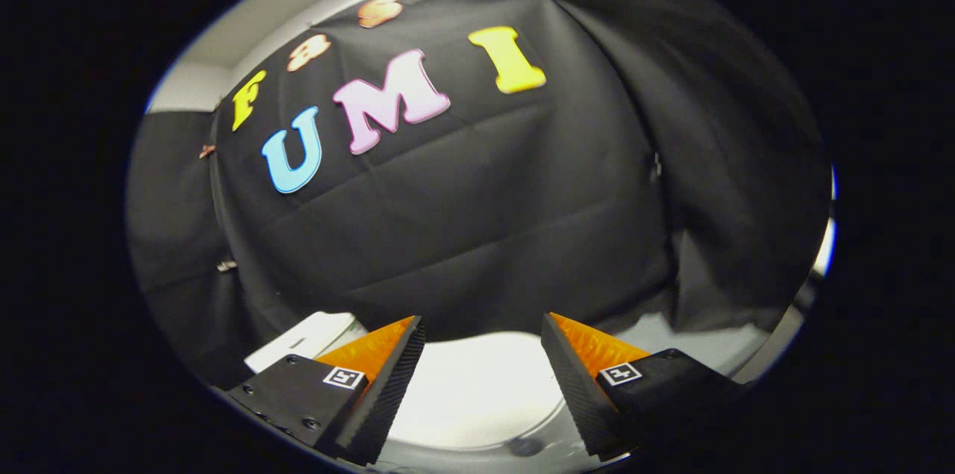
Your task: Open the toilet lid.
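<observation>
The white toilet lid (477, 392) lies flat and closed, low down, below and between my two fingers. Its rounded far edge meets the black cloth wall. My gripper (483, 328) is open, with a wide gap between the fingers and nothing held in it. The fingers hover above the lid, and I cannot tell whether they touch it. A small dark fitting (526, 447) sits on the toilet's near part, just below the right finger.
A white flat tank top or box (302, 342) lies beyond the left finger against the cloth. Black cloth wall (485, 205) hangs close behind the toilet, draped in folds on the right. A pale floor strip (716, 347) shows beyond the right finger.
</observation>
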{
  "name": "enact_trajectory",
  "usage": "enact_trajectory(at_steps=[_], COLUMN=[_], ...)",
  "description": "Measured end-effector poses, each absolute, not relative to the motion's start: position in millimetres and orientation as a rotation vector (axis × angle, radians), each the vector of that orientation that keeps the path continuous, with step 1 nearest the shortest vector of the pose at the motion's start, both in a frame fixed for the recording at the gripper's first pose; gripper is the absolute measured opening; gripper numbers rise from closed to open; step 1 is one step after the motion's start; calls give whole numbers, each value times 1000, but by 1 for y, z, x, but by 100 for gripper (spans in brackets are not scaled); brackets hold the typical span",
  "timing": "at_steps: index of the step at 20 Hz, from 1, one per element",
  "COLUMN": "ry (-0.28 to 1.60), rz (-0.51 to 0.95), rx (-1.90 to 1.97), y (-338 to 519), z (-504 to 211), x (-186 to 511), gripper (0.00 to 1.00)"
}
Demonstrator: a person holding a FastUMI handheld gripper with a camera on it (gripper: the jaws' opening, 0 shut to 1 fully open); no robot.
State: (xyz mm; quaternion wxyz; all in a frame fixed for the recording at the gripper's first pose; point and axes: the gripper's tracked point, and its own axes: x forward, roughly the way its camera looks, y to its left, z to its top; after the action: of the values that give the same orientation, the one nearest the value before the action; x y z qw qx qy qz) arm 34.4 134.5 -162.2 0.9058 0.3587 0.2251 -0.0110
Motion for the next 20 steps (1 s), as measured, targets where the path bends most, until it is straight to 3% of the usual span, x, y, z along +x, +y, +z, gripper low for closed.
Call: enact_trajectory(at_steps=[3, 9, 20], ry=[640, 951, 1040], rz=[-132, -129, -88], rx=[868, 1198, 1267], y=[126, 156, 197], z=[-239, -308, -346], x=[12, -37, -49], gripper=[99, 100, 92])
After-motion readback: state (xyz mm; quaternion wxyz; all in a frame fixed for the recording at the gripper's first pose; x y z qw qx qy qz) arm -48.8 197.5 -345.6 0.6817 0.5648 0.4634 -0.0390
